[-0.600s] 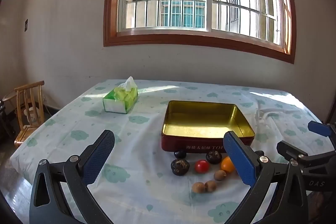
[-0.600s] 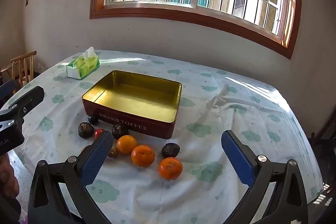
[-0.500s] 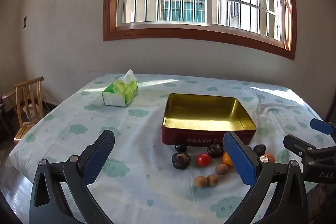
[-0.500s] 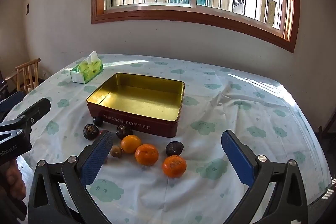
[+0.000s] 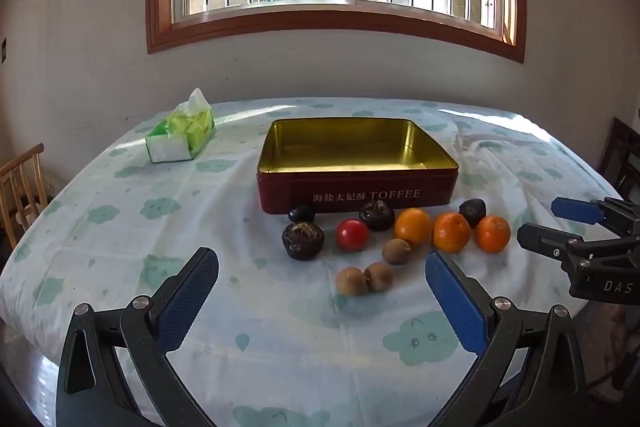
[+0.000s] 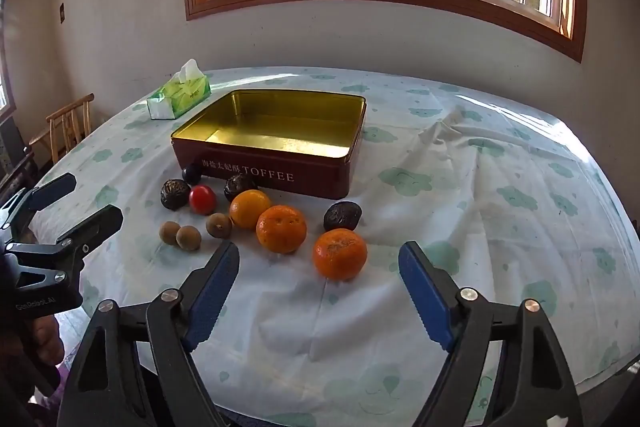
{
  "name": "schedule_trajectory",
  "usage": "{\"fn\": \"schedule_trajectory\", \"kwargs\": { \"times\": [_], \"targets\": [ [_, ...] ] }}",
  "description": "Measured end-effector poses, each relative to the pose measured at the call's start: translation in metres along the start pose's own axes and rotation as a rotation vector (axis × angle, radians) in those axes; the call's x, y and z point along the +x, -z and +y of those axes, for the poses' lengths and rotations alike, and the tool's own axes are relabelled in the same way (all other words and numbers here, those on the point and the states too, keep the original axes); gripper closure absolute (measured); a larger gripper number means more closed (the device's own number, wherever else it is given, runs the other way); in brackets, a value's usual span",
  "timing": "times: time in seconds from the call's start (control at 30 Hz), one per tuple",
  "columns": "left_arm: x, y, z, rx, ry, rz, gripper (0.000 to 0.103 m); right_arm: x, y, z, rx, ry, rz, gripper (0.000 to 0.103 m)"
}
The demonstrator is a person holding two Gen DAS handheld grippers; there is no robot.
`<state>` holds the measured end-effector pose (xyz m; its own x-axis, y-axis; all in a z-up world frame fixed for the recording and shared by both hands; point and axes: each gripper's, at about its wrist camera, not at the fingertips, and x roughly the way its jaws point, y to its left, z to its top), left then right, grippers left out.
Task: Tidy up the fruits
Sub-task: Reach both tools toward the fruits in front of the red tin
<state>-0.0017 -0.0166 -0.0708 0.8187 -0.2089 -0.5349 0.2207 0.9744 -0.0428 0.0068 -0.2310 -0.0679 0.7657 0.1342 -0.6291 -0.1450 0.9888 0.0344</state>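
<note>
Metal caught my eye first: the rectangular toffee tin (image 6: 280, 143), dark red outside and glossy gold inside, sat lidless on the desk (image 6: 500, 187), which wore a wrinkled white cloth printed with pale green clouds. Nothing lay in the tin. All the fruits lay on the cloth just in front of its lettered wall: three dimpled oranges (image 6: 281, 229), a smooth red tomato (image 6: 203, 199), three small brown round ones (image 6: 188, 237), and several dark, wrinkled ones (image 6: 175, 193). A green tissue box (image 6: 179, 95) stood behind to the left. My left gripper (image 5: 322, 273) had its blue ribbed fingers spread wide around nothing; my right gripper (image 6: 319, 267) stood open too, its fingers flanking the nearest orange (image 6: 340, 254) without touching it.
</note>
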Motion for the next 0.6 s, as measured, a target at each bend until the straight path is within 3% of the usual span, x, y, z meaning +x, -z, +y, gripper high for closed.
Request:
{"fn": "schedule_trajectory", "kwargs": {
  "times": [0.07,0.23,0.3,0.43,0.6],
  "targets": [
    [0.003,0.001,0.0,-0.001,0.011,0.004,0.0,0.005,0.003,-0.003,-0.001,-0.018,0.017,0.035],
    [0.011,0.005,0.0,0.033,0.04,0.018,0.002,0.019,0.004,-0.016,0.012,-0.013,0.049,0.035],
    [0.016,0.004,-0.002,0.063,0.054,0.03,0.008,0.026,0.005,-0.022,0.029,-0.017,0.064,0.035],
    [0.034,0.002,-0.008,0.108,0.098,0.085,0.033,0.036,0.007,-0.029,0.043,-0.034,0.081,0.035],
    [0.052,-0.002,-0.012,0.122,0.133,0.117,0.033,0.048,0.006,-0.037,0.056,-0.04,0.101,0.035]
  ]
}}
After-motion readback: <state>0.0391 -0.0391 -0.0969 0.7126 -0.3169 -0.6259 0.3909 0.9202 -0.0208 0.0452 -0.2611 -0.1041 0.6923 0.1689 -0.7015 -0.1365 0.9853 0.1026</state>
